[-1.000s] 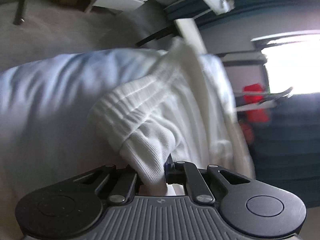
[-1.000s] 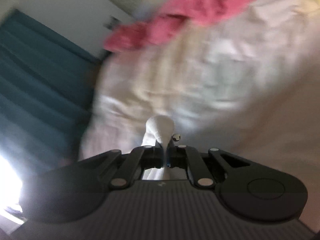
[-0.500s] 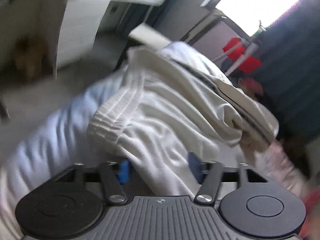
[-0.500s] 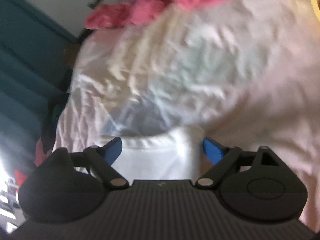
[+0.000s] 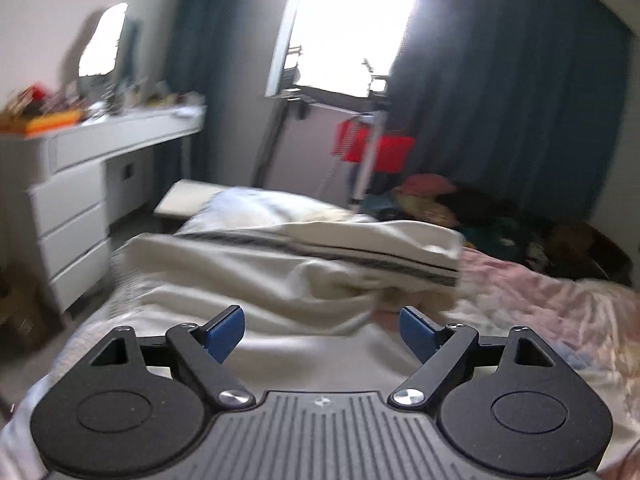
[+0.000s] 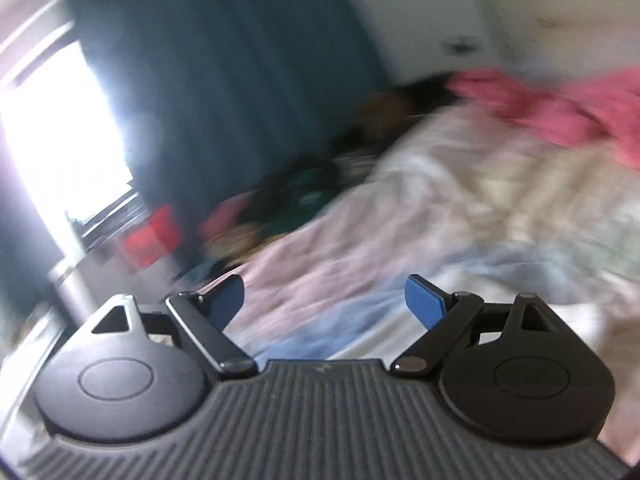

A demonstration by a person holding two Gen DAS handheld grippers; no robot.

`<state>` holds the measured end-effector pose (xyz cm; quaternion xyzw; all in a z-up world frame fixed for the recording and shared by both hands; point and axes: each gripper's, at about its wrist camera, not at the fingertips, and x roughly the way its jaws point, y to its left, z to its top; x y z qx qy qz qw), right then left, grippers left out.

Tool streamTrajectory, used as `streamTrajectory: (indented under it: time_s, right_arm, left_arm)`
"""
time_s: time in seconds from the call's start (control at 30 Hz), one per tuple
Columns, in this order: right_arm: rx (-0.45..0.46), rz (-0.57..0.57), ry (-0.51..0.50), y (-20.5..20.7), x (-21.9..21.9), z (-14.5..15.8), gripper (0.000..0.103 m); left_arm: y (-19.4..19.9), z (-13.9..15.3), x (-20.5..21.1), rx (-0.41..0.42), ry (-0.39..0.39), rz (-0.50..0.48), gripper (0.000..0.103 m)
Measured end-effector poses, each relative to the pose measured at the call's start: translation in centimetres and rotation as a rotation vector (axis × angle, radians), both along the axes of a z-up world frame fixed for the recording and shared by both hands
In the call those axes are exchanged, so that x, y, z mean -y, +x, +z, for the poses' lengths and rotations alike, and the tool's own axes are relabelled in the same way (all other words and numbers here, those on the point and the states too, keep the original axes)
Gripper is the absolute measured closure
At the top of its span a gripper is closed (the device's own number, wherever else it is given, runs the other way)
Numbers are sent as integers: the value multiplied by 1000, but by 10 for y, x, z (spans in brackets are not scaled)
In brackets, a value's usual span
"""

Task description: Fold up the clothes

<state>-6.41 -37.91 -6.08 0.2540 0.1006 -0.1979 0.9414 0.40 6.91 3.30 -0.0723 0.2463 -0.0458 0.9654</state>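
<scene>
L gripper (image 5: 322, 330): jaws spread wide, nothing between the blue pads (image 5: 224, 330); hovers just short of the garment, not touching it.
R gripper (image 6: 324, 302): jaws also wide apart, blue pads (image 6: 424, 300) bare, nothing held; sits above the bedsheet.
Garment (image 5: 288, 276): cream/white knit piece w/ dark stripes along one edge, lying on the bed straight ahead of the L gripper; doubled over, upper layer resting on the lower, striped edge to the right end. Ribbed band at its left end, blurred.
Garment in R view: can't pick it out; pic heavily motion-blurred.
Bedsheet (image 5: 540, 312): pale pink/floral, wrinkled, under and right of the garment; same sheet (image 6: 420, 216) fills mid R view.
Pillow (image 5: 256, 208): white, behind the garment, touching it.
Pink cloth (image 6: 560, 108): bunched at far upper right of the bed in R view.
Clothes pile (image 5: 480, 216): dark + mixed colours, far side of the bed by the curtain.
Dresser (image 5: 76, 196): white drawers, left of the bed; cluttered top w/ mirror (image 5: 102, 44).
Curtains (image 5: 520, 92): dark teal, both sides of a bright window (image 5: 352, 24).
Red item (image 5: 376, 148): hanging on a metal rack below the window.
Writing/brands: no readable text anywhere; only a small cross-like mark on the L gripper body (image 5: 320, 413), too small to read as a logo.
</scene>
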Motion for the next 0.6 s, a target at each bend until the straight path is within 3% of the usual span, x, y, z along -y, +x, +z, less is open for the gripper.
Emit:
streamTrajectory:
  time_s: [0.13, 0.3, 0.47, 0.6]
  right_arm:
    - [2, 174, -82, 9, -49, 2, 14]
    - [-14, 243, -101, 14, -84, -6, 14]
    - [-40, 286, -152, 20, -112, -14, 14]
    - [-61, 301, -145, 28, -118, -20, 14]
  left_arm:
    - [15, -14, 53, -2, 36, -79, 17]
    - [26, -52, 92, -3, 62, -130, 17]
    - [37, -96, 98, -57, 78, -133, 17]
    - [43, -103, 94, -76, 85, -121, 16]
